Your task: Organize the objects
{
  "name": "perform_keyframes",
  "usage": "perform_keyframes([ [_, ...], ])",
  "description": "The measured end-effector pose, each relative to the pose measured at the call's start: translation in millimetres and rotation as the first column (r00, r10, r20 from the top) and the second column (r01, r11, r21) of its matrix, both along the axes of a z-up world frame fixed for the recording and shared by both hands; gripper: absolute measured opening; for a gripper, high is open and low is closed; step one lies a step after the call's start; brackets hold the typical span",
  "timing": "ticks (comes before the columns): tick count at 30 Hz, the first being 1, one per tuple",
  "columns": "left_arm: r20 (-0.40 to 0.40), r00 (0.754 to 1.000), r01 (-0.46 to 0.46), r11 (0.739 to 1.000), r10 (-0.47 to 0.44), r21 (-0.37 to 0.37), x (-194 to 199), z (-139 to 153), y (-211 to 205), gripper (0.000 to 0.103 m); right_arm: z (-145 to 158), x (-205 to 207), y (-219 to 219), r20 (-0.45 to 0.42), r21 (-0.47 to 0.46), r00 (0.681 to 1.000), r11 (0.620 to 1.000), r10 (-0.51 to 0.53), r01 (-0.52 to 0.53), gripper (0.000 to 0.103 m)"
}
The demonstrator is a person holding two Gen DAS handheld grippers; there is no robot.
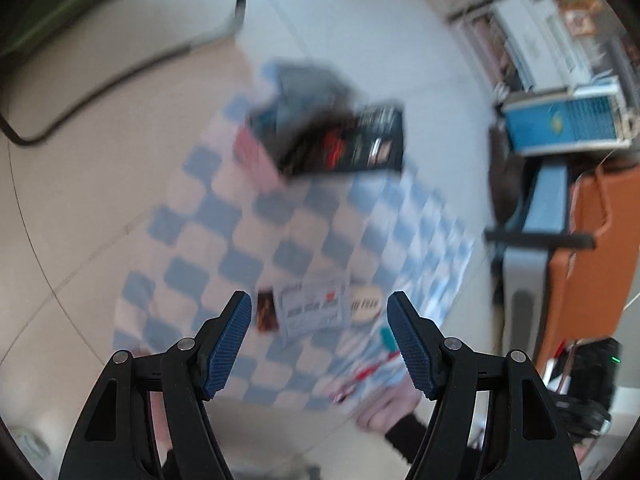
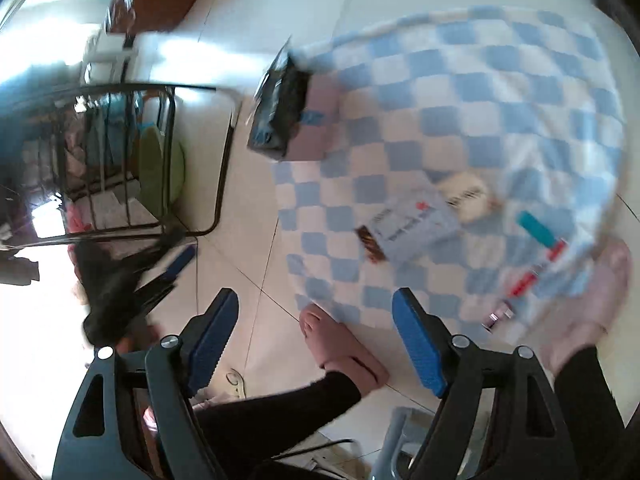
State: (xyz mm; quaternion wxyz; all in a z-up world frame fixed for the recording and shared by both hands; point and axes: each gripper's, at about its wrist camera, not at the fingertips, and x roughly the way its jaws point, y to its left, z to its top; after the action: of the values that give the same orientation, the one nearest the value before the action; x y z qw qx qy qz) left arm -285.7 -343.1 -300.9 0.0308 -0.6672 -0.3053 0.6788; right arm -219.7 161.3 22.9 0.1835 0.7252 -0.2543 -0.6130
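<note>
A blue-and-white checked cloth lies on the tiled floor; it also shows in the right wrist view. On it are a pink box with dark packets at the far end, a pale flat box, a round cream item and a teal-and-red pen-like item. The pale box and pink box show in the right wrist view too. My left gripper is open and empty above the cloth's near end. My right gripper is open and empty above the floor. Both views are blurred.
The person's feet in pink slippers stand at the cloth's near edge. A black metal rack stands at the left. An orange chair and blue boxes are at the right in the left wrist view.
</note>
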Motion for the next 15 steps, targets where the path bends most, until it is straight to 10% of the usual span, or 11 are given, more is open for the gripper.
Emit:
perform_keyframes([
  [8,0.169,0.970,-0.195,0.974,0.174,0.118,9,-24,33,0.069,1,19,67,0.056,-0.153,0.981,0.969,-0.188,0.194,0.084],
  [11,0.089,0.961,-0.271,0.955,0.262,0.117,16,-4,19,0.069,0,8,53,0.102,-0.242,0.980,0.951,-0.172,0.192,0.084],
  [15,0.001,0.891,-0.445,0.874,0.454,0.196,31,26,8,0.069,8,-43,6,0.013,-0.171,0.996,0.982,-0.085,0.086,0.084],
])
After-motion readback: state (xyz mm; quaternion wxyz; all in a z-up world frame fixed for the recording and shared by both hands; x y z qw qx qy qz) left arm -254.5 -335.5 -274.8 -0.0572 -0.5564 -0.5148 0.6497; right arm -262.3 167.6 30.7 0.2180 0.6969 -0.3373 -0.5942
